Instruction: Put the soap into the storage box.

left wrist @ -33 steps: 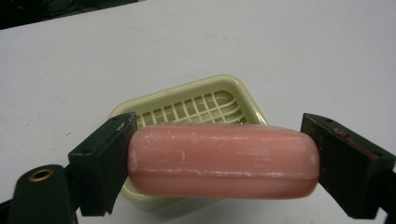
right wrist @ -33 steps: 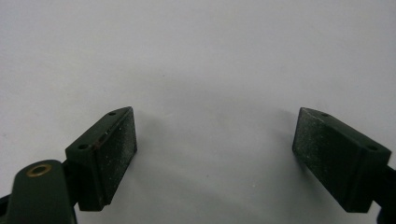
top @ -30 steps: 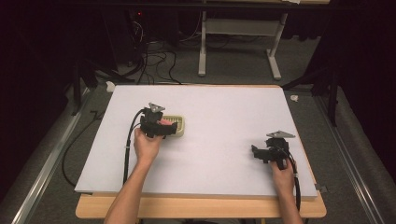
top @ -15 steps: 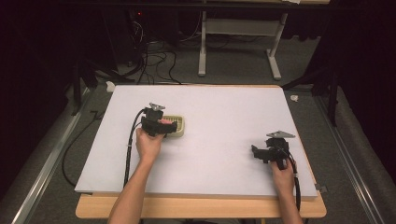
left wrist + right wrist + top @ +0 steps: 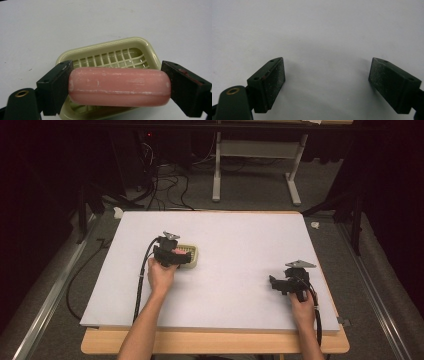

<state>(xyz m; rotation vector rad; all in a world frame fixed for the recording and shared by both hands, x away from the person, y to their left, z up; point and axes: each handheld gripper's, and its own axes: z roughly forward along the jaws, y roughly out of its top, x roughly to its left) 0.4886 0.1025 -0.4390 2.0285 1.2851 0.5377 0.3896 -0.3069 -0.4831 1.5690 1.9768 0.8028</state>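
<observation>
Clamping lengthwise on pink soap bar [image 5: 119, 86], left tongs [image 5: 117, 87]; cream slatted dish [image 5: 130, 53] directly beneath and beyond. Gaping apart over bare white tabletop [image 5: 319, 30], right tongs [image 5: 327, 82].

Near half of the soap dish [image 5: 140, 45] behind the pink soap bar [image 5: 119, 86], its bottom rim cut off.

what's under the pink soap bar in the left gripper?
A cream soap dish with a grid floor lies under the soap bar, which the left gripper clamps end to end. The bar covers the dish's middle; contact can't be judged.
</observation>
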